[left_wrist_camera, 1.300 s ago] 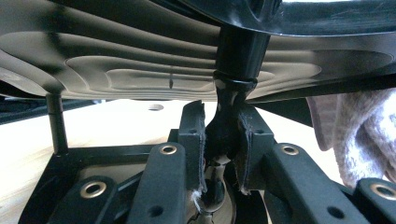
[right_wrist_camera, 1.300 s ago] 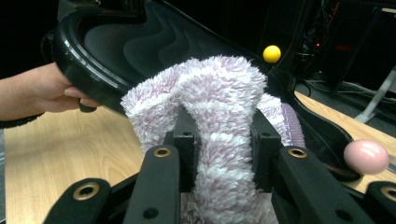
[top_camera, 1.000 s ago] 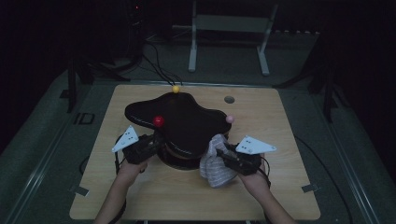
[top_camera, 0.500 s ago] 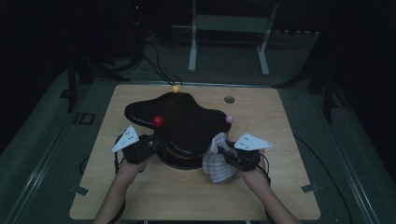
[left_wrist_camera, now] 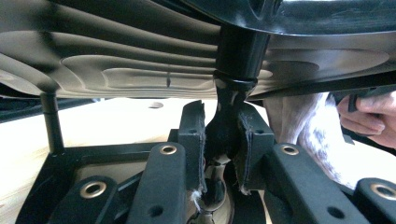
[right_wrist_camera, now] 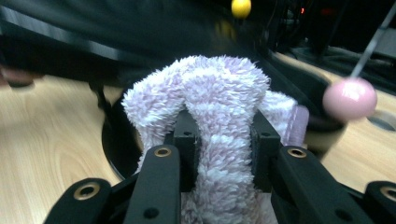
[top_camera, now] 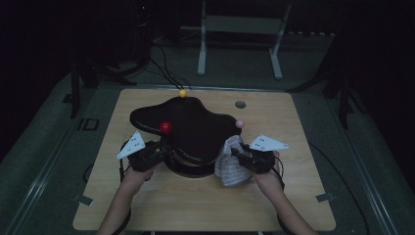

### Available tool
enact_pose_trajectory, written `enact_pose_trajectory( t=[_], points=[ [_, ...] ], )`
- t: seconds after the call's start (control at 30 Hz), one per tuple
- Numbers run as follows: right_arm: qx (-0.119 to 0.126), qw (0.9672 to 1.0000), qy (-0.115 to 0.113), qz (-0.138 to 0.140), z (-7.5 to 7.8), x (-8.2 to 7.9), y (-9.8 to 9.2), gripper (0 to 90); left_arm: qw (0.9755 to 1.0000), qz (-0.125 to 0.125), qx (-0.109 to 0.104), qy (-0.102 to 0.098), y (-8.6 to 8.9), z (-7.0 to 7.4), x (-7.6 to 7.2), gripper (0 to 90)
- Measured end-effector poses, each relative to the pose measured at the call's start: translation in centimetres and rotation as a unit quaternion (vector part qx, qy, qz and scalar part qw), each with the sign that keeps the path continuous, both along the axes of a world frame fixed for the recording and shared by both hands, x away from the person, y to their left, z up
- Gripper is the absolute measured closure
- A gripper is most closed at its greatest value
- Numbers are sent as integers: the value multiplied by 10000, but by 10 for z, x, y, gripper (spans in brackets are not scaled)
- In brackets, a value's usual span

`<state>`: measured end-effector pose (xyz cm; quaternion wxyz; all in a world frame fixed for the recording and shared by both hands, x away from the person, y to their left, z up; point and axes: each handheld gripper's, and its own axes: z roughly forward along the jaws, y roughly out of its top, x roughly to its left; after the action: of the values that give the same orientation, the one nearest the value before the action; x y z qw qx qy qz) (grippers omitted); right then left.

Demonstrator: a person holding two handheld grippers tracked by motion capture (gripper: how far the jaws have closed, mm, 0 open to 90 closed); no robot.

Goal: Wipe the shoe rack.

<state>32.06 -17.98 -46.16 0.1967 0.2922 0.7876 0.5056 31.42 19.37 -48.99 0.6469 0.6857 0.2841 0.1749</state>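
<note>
A black piece with a wavy top (top_camera: pixel 195 125) stands on a round base (top_camera: pixel 188 170) in the middle of the wooden table (top_camera: pixel 147 210). Thin stems on it carry a red ball (top_camera: pixel 166 127), a yellow ball (top_camera: pixel 182 93) and a pink ball (top_camera: pixel 239 124). My left gripper (top_camera: pixel 161 149) reaches under the top from the left. In the left gripper view the left gripper (left_wrist_camera: pixel 223 121) is shut on the black centre stem (left_wrist_camera: pixel 236 51). My right gripper (top_camera: pixel 235 154) is shut on a fluffy pale lilac cloth (top_camera: pixel 230 169), which lies against the piece's right edge. The cloth (right_wrist_camera: pixel 219 88) bulges over the right gripper (right_wrist_camera: pixel 223 126).
A round hole (top_camera: pixel 240 104) sits in the table's far right part. Behind the table stand a pale metal frame (top_camera: pixel 240 44) and dark cables. The pink ball (right_wrist_camera: pixel 349 99) hangs close to the cloth's right, and the yellow ball (right_wrist_camera: pixel 241 7) lies farther off. The person's right hand (left_wrist_camera: pixel 369 116) is beyond the stem.
My right gripper has shifted a little away from the person along the black piece's right edge, taking the cloth with it. The left gripper has kept still on the stem.
</note>
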Motion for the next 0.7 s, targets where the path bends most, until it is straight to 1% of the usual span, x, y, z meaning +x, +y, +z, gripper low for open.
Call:
enact_pose_trajectory(
  t=[0.07,0.1,0.17,0.23,0.27,0.3,0.37,0.4,0.43,0.5,0.53,0.57,0.63,0.7],
  points=[
    [-75,9999,-60,-75,0,0,-4,706,10000,-14,-10,6,0,0,0,749],
    [-43,9999,-60,-117,3,1,-6,705,10000,-16,-13,0,0,0,0,749],
    [58,9997,-149,-203,9,3,-11,705,10000,-26,-17,3,0,0,0,749],
    [118,9994,-207,-253,11,7,-12,704,10000,-28,-10,0,0,0,1,748],
    [68,9994,-185,-269,8,10,-11,704,10000,-33,-18,1,1,0,1,749],
    [-32,9995,-125,-274,2,13,-8,704,10000,-32,-14,2,1,0,1,749],
    [-82,9996,24,-258,-8,16,-7,704,10000,-31,20,-11,0,0,1,749],
    [-166,9995,47,-276,-9,16,-8,704,10000,-29,23,-15,0,0,1,749],
    [-175,9993,51,-320,-9,16,-10,703,10000,-38,5,-3,0,0,1,749],
    [-134,9992,40,-369,-7,17,-12,703,10000,-50,-20,4,0,0,1,748],
    [-80,9992,10,-404,-4,18,-15,702,10000,-59,-27,1,1,-1,1,748],
    [-12,9987,-134,-485,5,21,-19,701,10000,-58,-24,0,0,-1,1,748],
    [59,9985,-153,-517,8,25,-21,702,10000,-53,-18,-1,0,-1,1,749],
    [65,9984,-116,-548,6,32,-21,702,10000,-65,-18,-3,1,-1,1,749]
  ],
)
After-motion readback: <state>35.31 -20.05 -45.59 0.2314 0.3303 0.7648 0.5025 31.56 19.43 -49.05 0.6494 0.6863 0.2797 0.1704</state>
